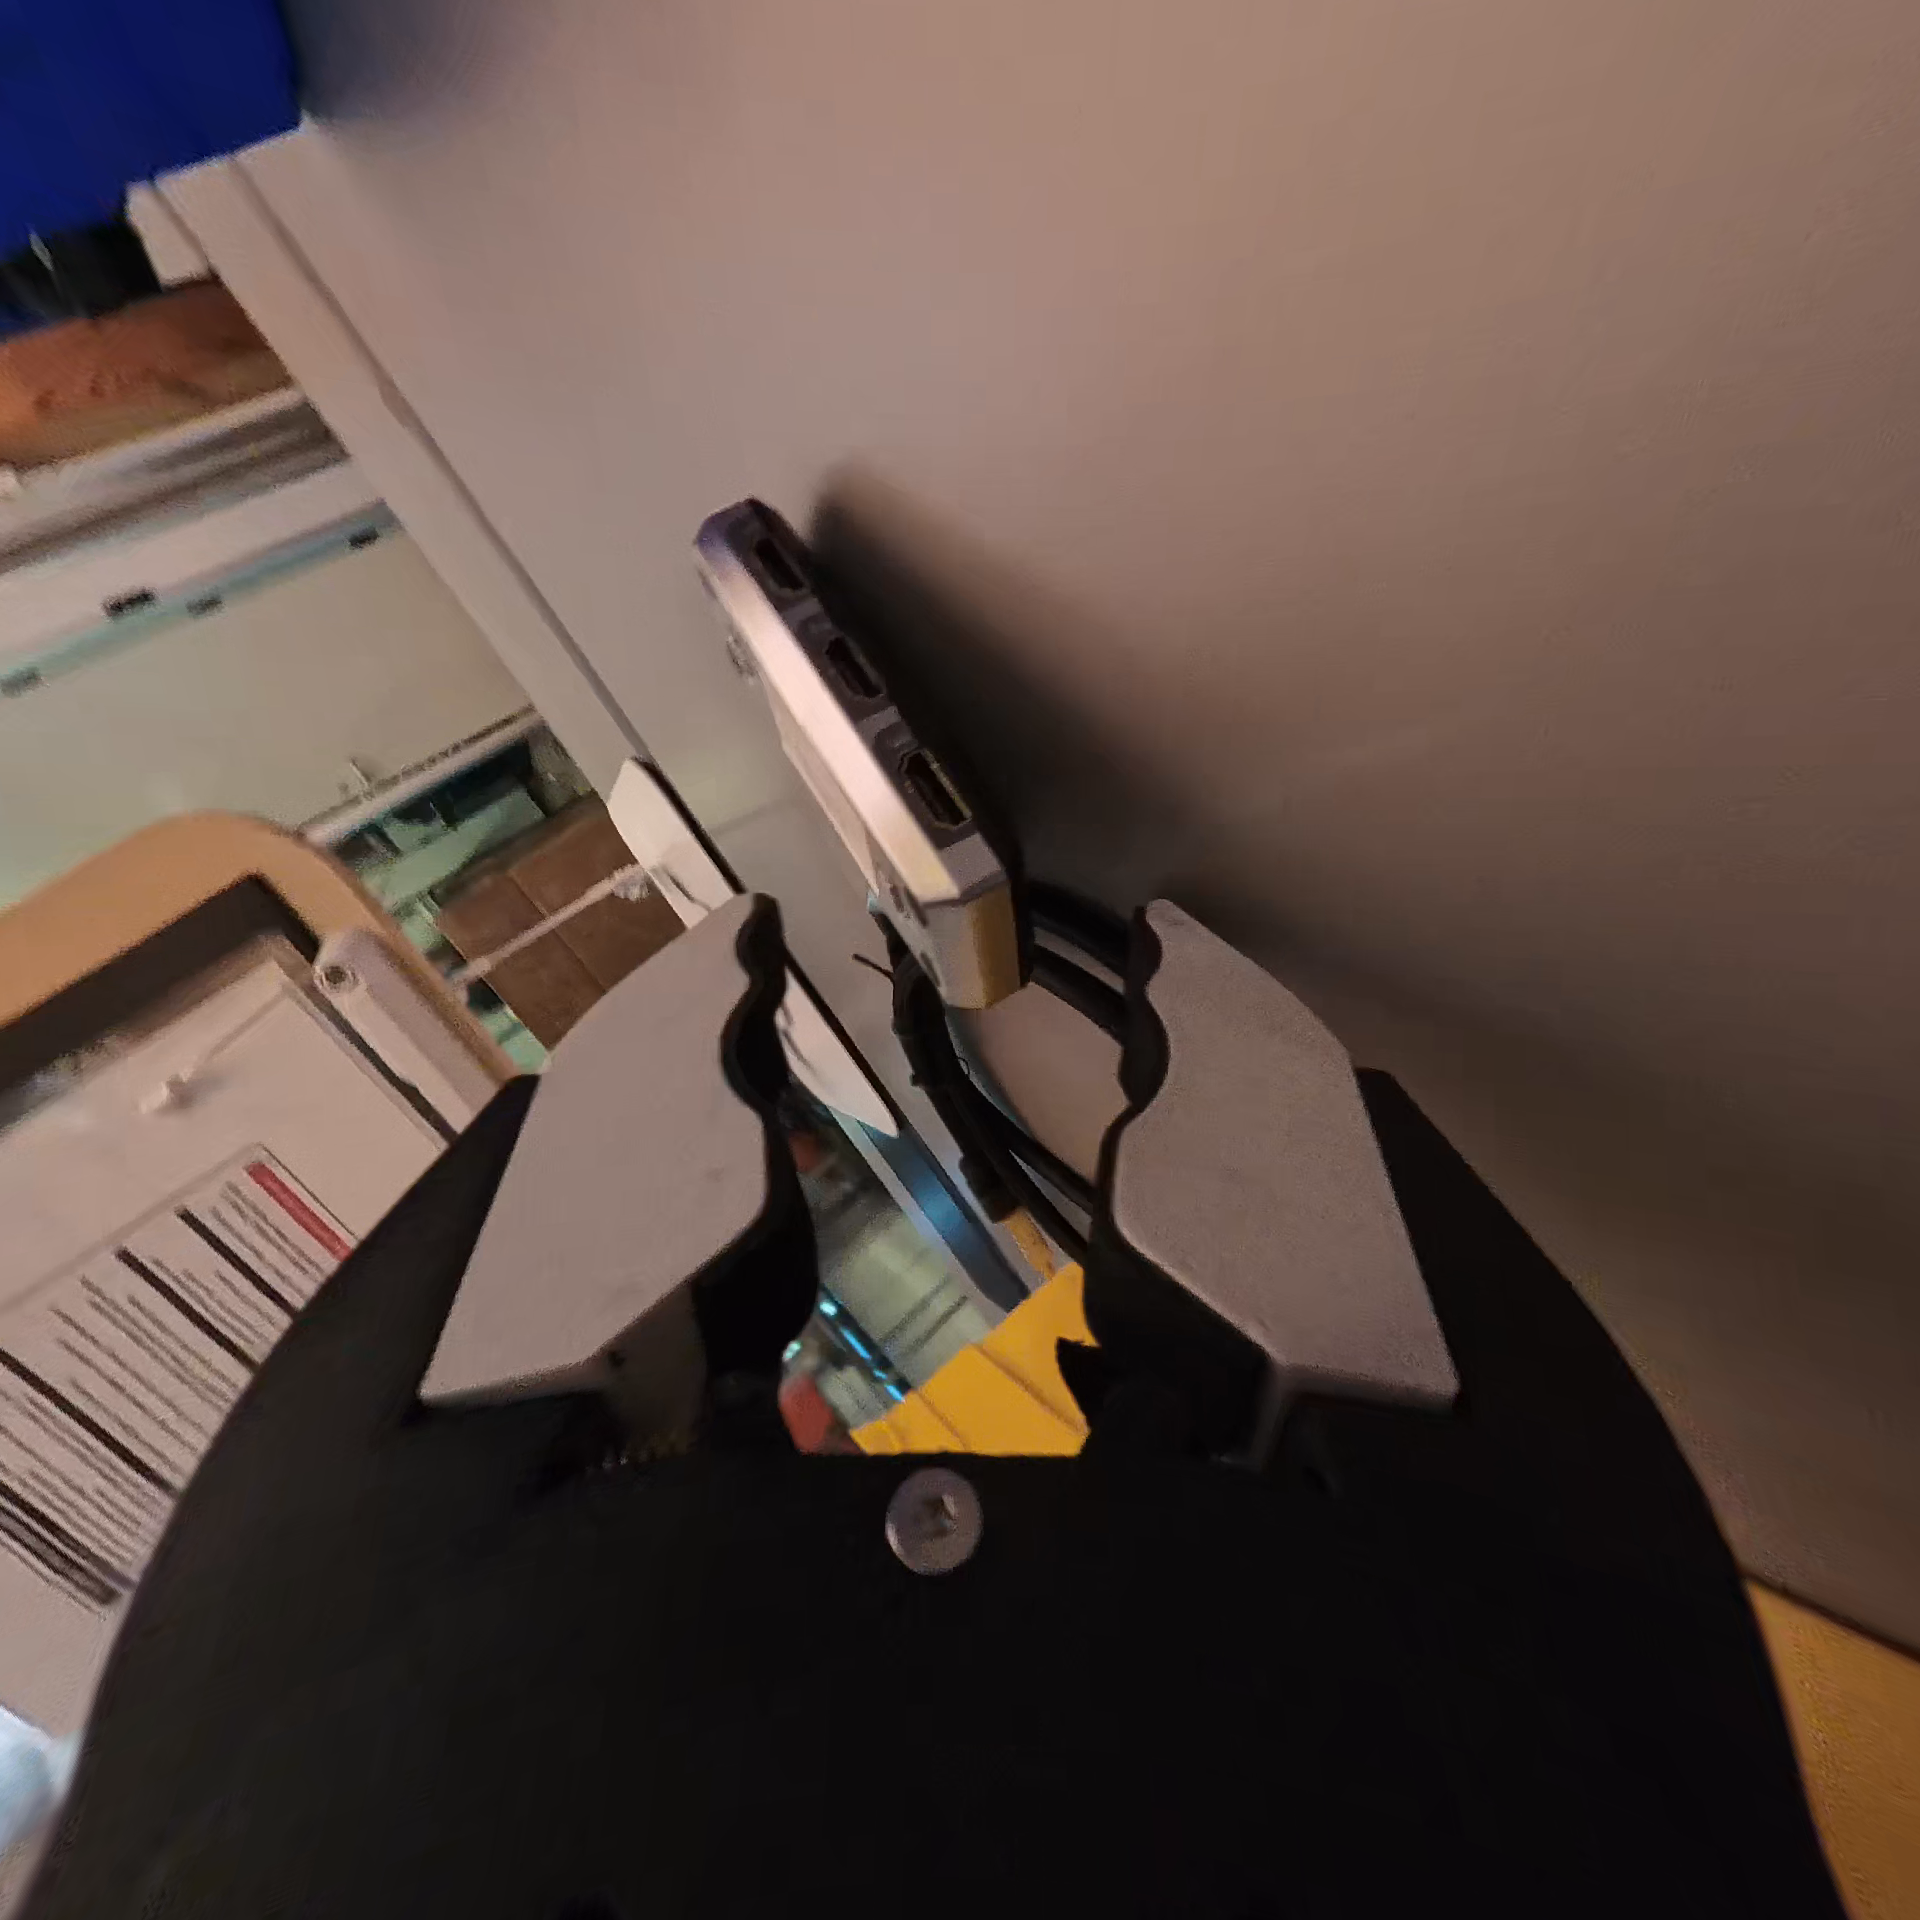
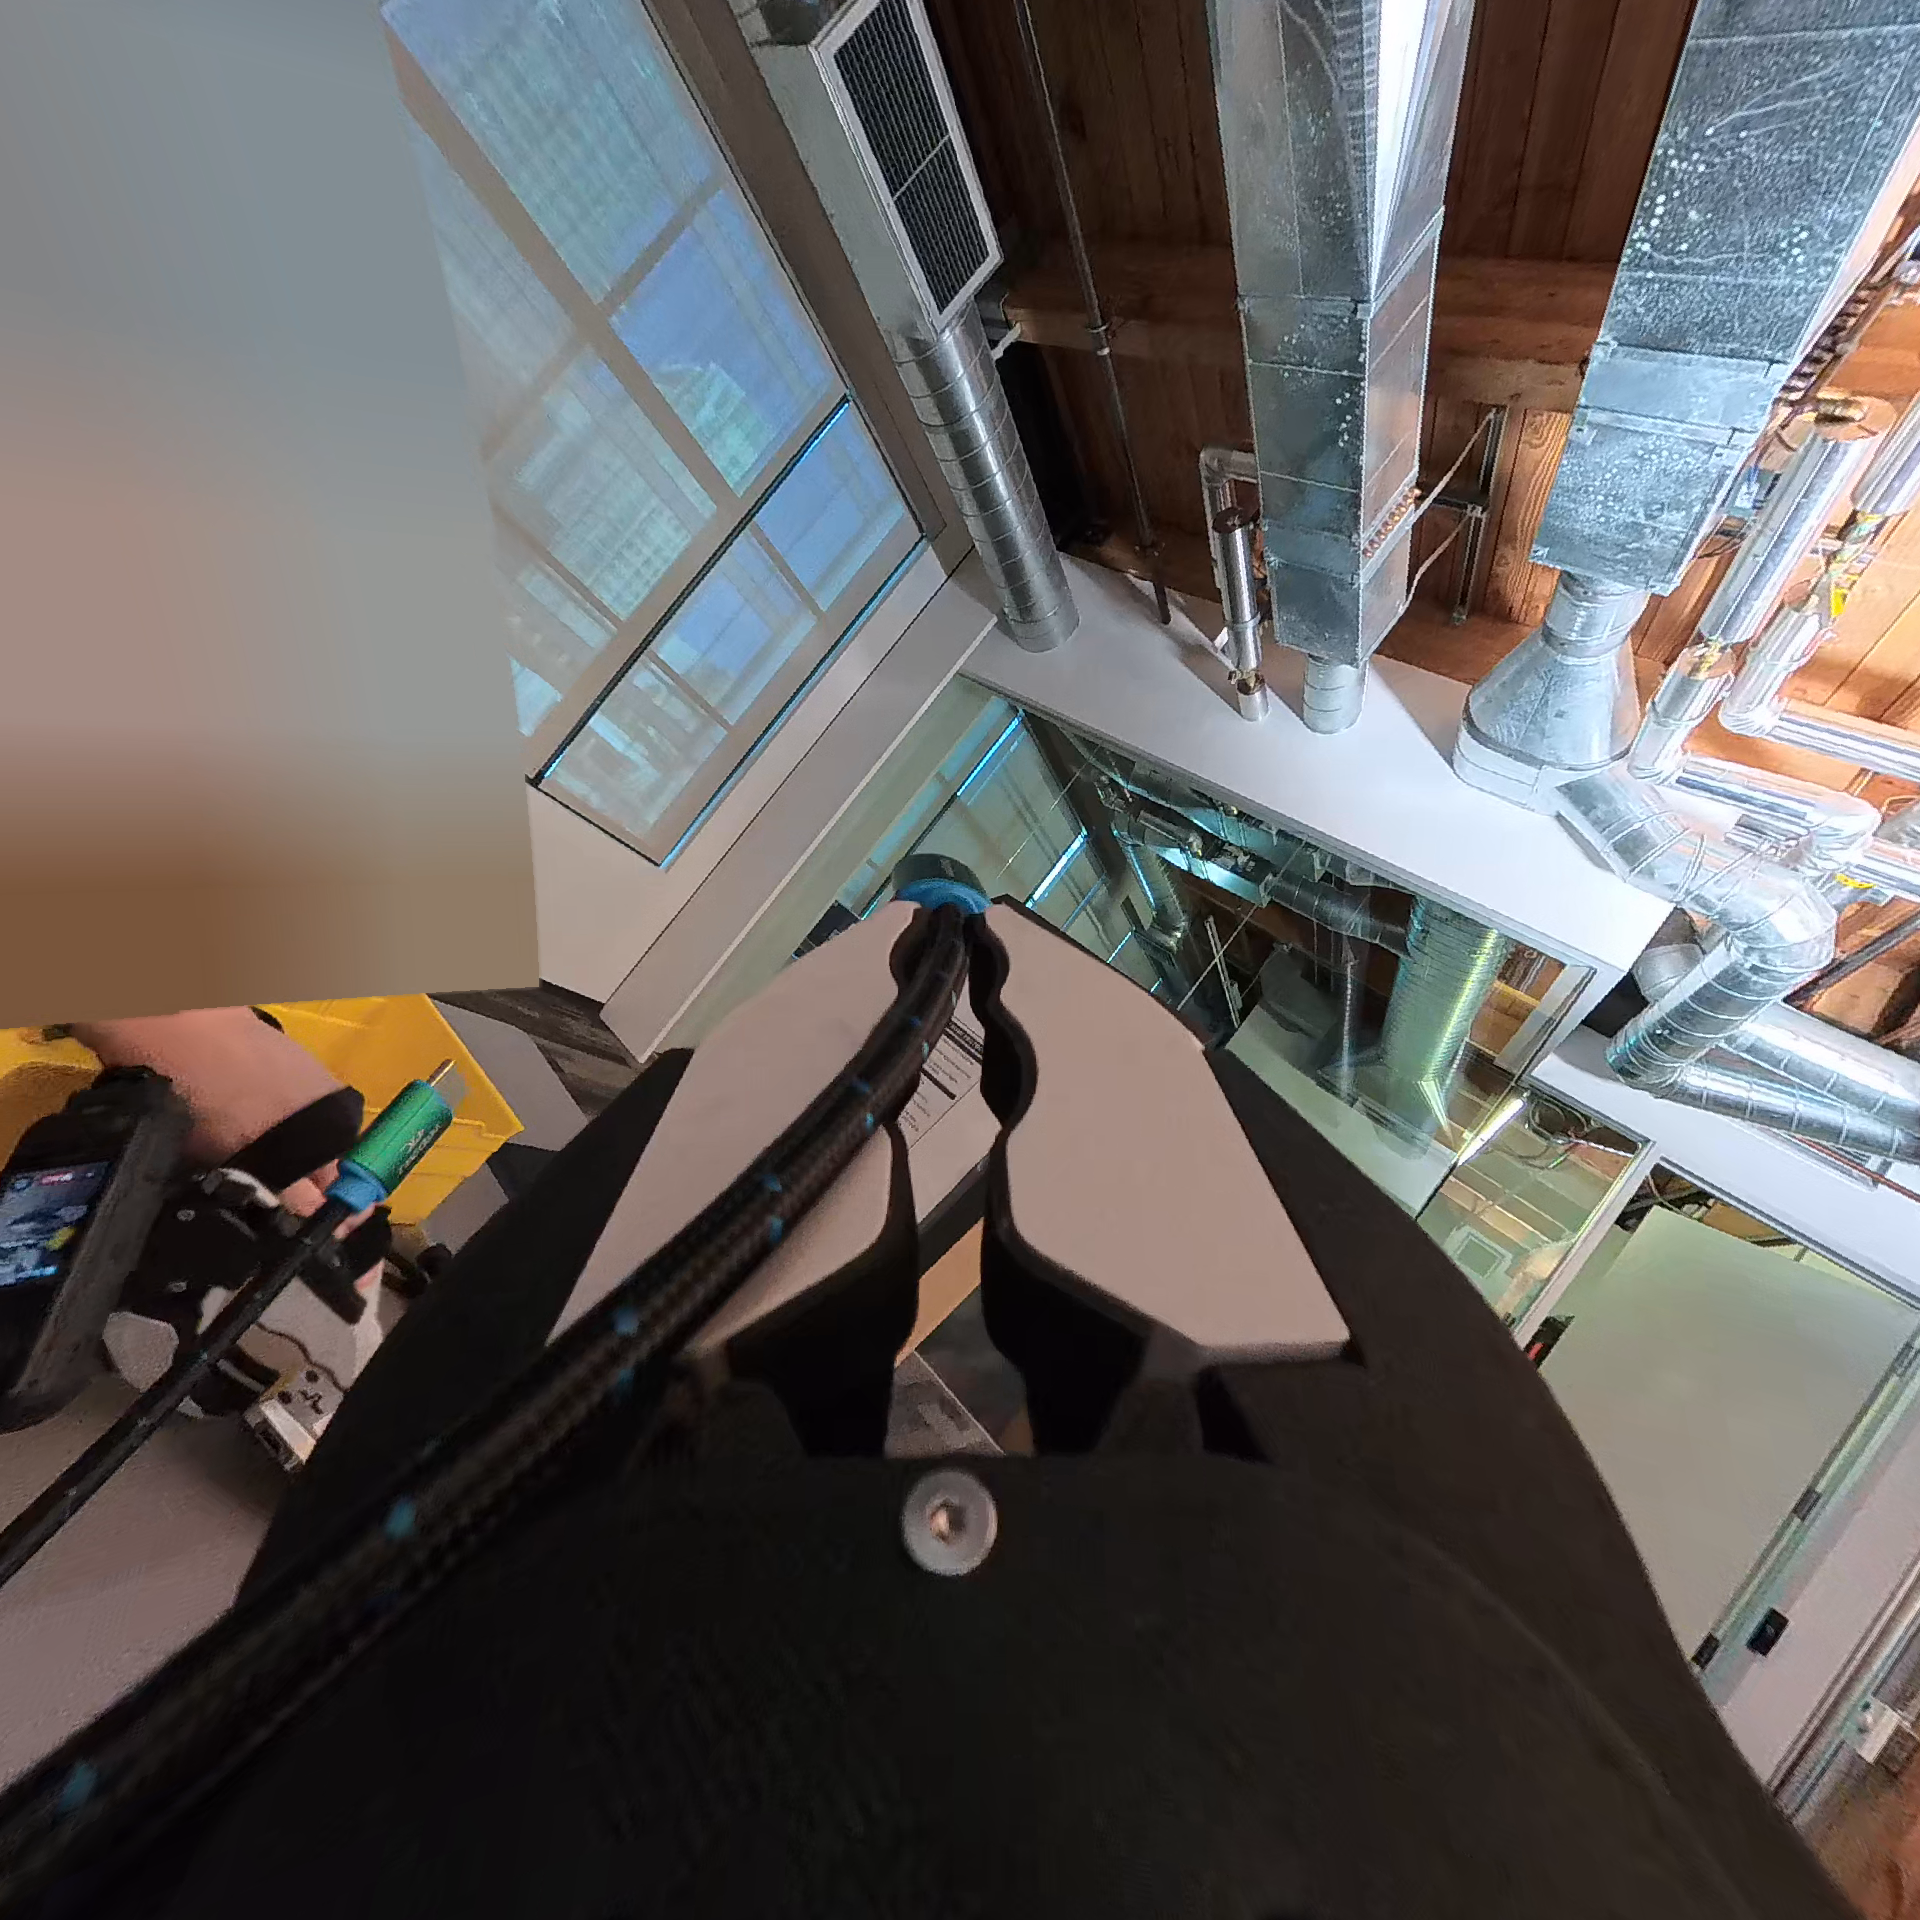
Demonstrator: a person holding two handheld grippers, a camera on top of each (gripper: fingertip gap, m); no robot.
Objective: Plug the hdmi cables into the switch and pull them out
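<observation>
The silver HDMI switch (image 1: 831, 717) lies on the grey table (image 1: 1351, 520), its three ports facing me and all empty. My left gripper (image 1: 951, 920) is open, its tips either side of the switch's near end, not touching it. Black cables (image 1: 1049, 1132) coil behind that end. My right gripper (image 2: 956, 935) points up at the ceiling, shut on a black braided HDMI cable (image 2: 727, 1195). The cable's blue collar (image 2: 938, 894) shows just past the tips; the plug itself is hidden. A second plug, green with a blue collar (image 2: 395, 1138), sticks up at the left.
A yellow bin (image 2: 416, 1049) stands past the table edge and also shows between my left fingers (image 1: 997, 1382). A person's hand (image 2: 208, 1081) holds the other gripper at the left of the right wrist view. Windows (image 2: 675, 468) and metal ducts (image 2: 1340, 312) lie overhead. The gap from one gripper's tips to the other's is roughly 45 centimeters.
</observation>
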